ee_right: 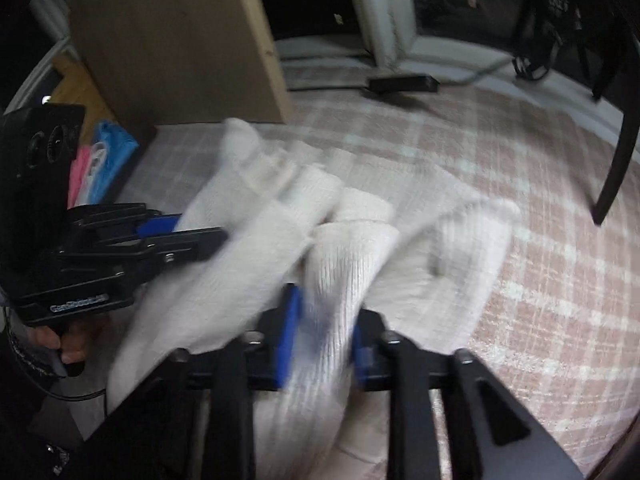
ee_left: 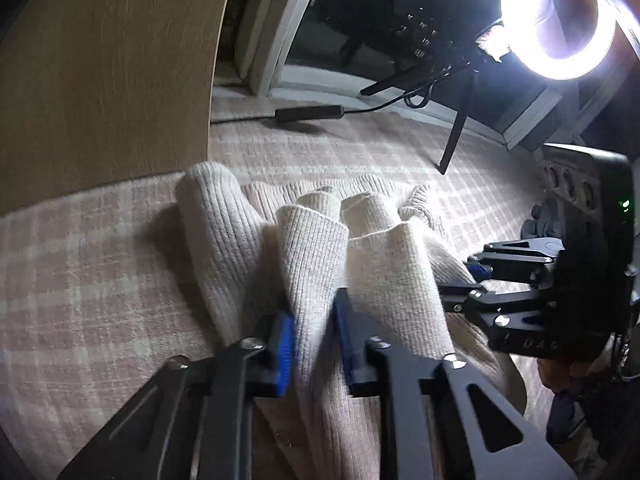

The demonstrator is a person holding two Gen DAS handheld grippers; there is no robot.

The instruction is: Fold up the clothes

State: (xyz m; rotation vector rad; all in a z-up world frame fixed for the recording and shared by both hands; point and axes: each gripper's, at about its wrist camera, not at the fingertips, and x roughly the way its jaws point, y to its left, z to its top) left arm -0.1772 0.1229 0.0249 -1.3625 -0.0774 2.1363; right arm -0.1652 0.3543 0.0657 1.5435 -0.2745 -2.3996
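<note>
Here the cream ribbed knit garment (ee_left: pixel 304 248) lies bunched in the middle of the left wrist view, on a pink and white plaid cover (ee_left: pixel 80 280) that fills the lower left of the frame. The left tongs (ee_left: pixel 314 340) rise from the bottom edge, their blue pads pressed against a fold of the knit on both sides, so they grip it. At the right edge of that frame the right tongs (ee_left: pixel 460 284) reach in sideways and pinch another fold of the same garment.

In the right wrist view the garment (ee_right: pixel 340 264) is blurred, spread from lower centre toward the upper left; the right tongs (ee_right: pixel 324 344) clamp a ridge of it between blue pads, and the left tongs (ee_right: pixel 192 232) hold its left part. A light wooden panel (ee_left: pixel 100 80) stands at upper left, and a ring light (ee_left: pixel 560 20) glares at upper right.
</note>
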